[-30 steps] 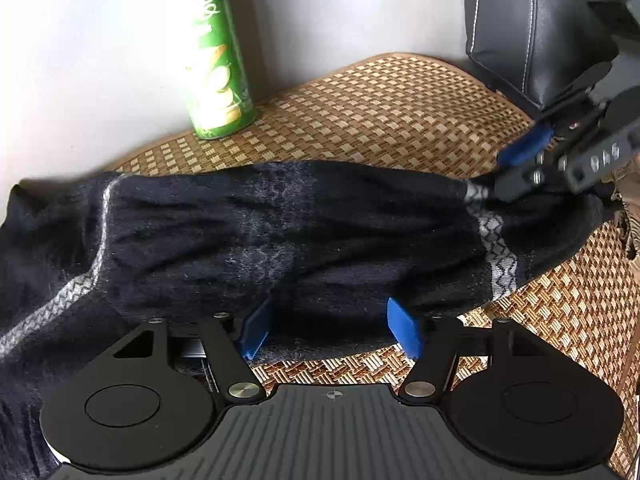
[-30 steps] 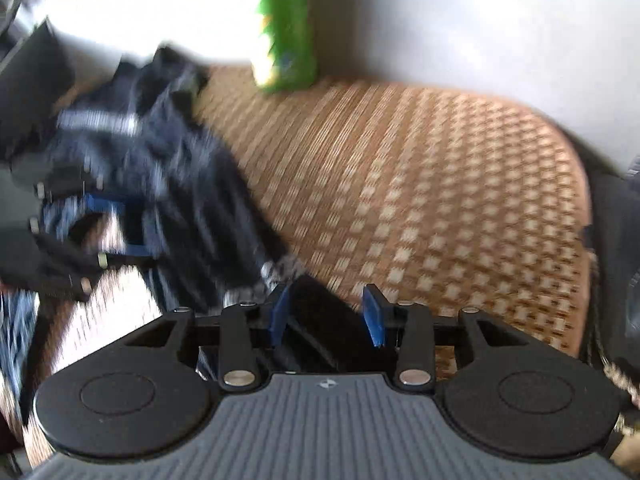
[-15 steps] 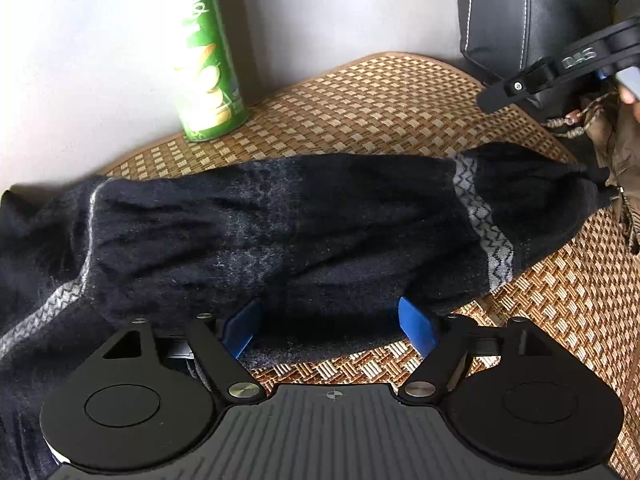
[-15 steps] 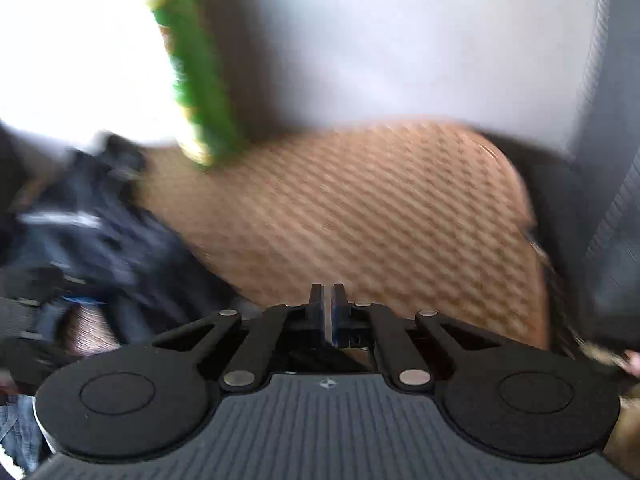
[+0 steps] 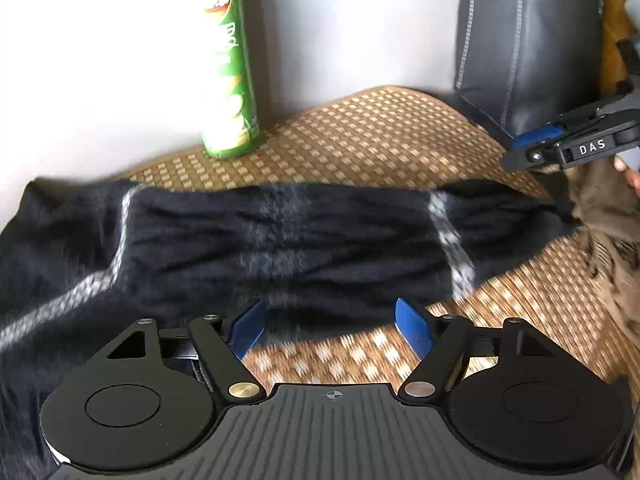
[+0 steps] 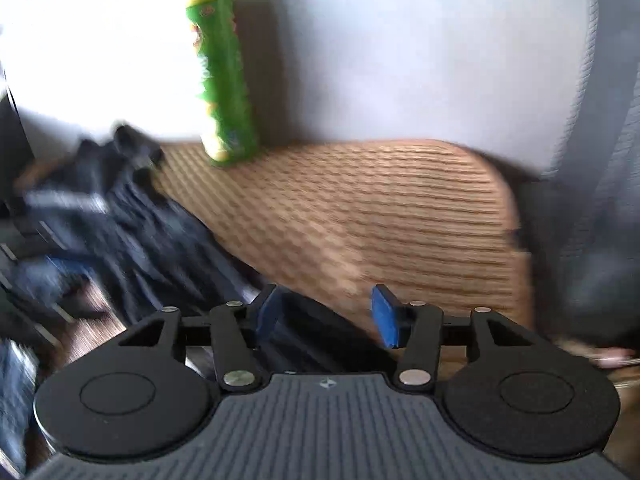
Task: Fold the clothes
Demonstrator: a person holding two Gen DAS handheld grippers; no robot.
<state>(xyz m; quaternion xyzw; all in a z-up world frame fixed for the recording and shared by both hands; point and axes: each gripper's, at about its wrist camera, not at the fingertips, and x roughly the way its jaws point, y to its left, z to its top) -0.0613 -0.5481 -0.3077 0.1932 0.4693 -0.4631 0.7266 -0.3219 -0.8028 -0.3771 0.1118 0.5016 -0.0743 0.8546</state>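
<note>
Woven rattan mat (image 5: 384, 136) under everything, pale wall behind, a green crisp tube (image 5: 228, 60) standing upright at the back edge. Your dark knitted garment (image 5: 280, 248) lies bunched into a long roll across the mat, its long axis running side to side in the left wrist view, one end trailing off the left of the frame, the other tapering toward the right, just below your right hand-held gripper (image 5: 532, 148).

Your left hand-held gripper (image 5: 332, 326) is spread wide above the near edge of the roll, pads clear of the cloth, nothing pinched. On the right wrist view your right hand-held gripper (image 6: 326, 314) has just been opening; its jaws stand apart with dark cloth showing low between them, though the blur leaves me unsure whether any fabric touches a pad.

I'd call this a re-grip between folds. Next, you want both ends pinched, then the roll spread flat or doubled over along its length.
</note>
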